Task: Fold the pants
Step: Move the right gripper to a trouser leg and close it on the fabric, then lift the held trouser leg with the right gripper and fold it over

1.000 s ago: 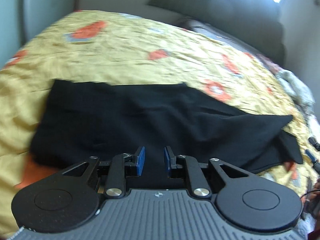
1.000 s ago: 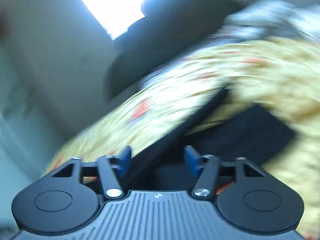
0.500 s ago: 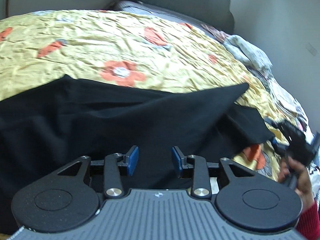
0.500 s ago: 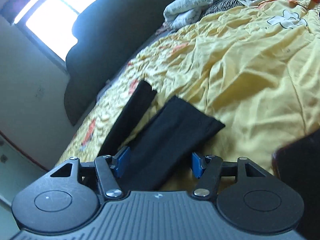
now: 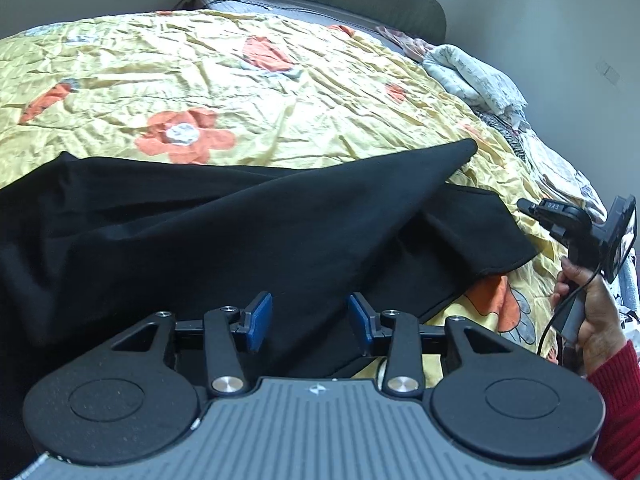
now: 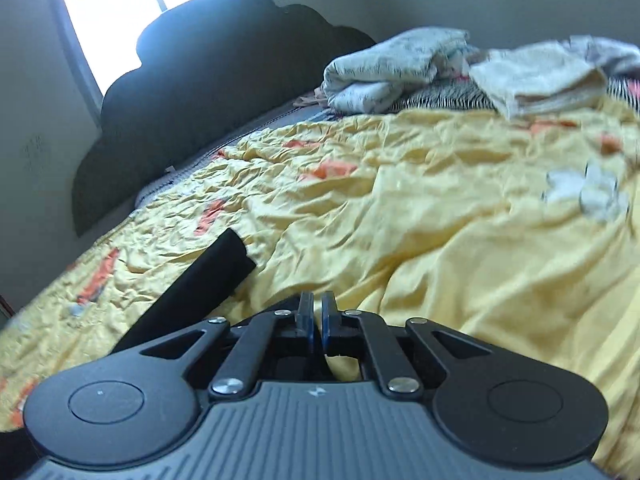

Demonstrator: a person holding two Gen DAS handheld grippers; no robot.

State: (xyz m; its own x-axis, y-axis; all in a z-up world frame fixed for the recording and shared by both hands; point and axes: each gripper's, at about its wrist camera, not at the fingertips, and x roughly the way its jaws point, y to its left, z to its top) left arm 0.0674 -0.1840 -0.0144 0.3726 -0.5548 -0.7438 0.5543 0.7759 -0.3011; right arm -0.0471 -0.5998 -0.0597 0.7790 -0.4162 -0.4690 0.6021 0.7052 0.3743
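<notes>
Pants (image 5: 248,232) sprawl black across the bed's yellow floral bedspread (image 5: 280,92) in my left wrist view; my left gripper (image 5: 306,316) hangs over them, jaws opening, nothing pinched. In my right wrist view, my right gripper (image 6: 317,322) has jaws together; whether cloth is caught I cannot tell. One leg (image 6: 200,280) lies left.

I count one pair of black pants (image 5: 248,232) on one bed (image 5: 320,92), two claws, left (image 5: 306,316) and right (image 6: 316,320), one dark headboard (image 6: 208,92), one window (image 6: 120,8) and one hand (image 5: 592,300).
</notes>
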